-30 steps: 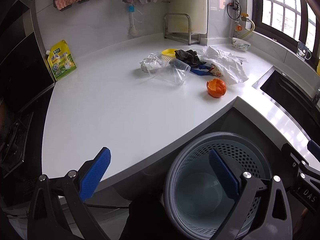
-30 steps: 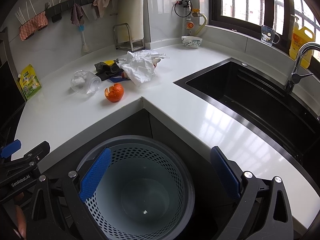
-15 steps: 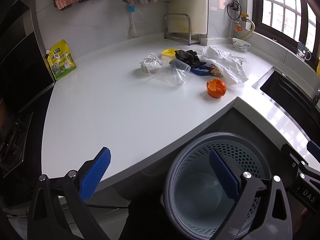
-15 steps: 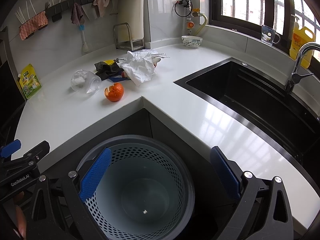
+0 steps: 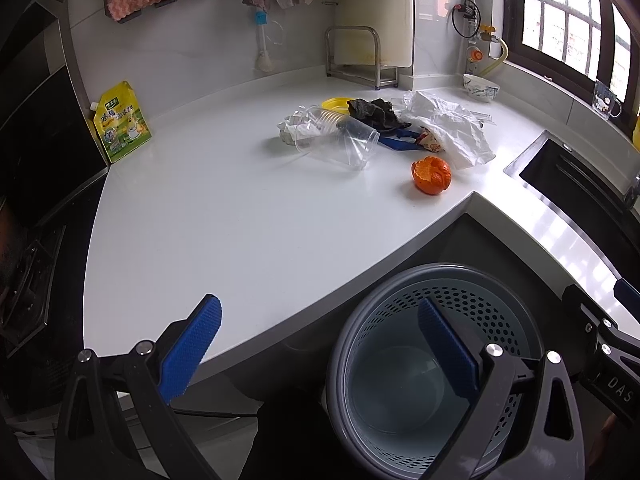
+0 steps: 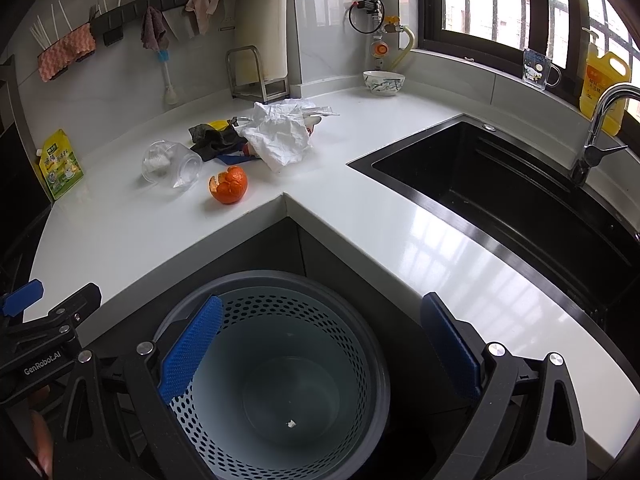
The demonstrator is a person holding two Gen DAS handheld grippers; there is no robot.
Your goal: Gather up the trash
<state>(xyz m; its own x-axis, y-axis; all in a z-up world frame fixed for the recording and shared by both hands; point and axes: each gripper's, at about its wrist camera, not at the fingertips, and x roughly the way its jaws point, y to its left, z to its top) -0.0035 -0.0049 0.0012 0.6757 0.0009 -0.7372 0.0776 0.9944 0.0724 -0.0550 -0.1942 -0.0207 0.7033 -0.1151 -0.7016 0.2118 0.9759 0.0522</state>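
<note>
Nothing has visibly moved since the earlier frames; both grippers hold the same station over the bin.

Trash clustered on smooth white countertop [image 5: 224, 216], back from the inner corner: orange peel [image 5: 431, 174], cupped and glossy, nearest the edge; clear ribbed plastic cup [image 5: 340, 140] lying on its side with white paper wadded inside; crumpled white plastic bag [image 5: 448, 128]; dark rag [image 5: 370, 114] touching a yellow lid [image 5: 335, 103]; blue strip [image 5: 398, 140] beneath the rag.

Round grey bin [image 6: 320, 292] with perforated pale liner stands on the floor under the counter corner; one white scrap at its bottom.

Left gripper [image 5: 318, 346]: jaws wide apart, blue textured pads, nothing between them, one finger over counter edge, other over bin. Right gripper [image 6: 318, 344]: jaws equally spread, empty, straddling the bin rim.

Black sink [image 6: 500, 184] to the right, chrome tap [image 6: 598, 128] behind it.
</note>
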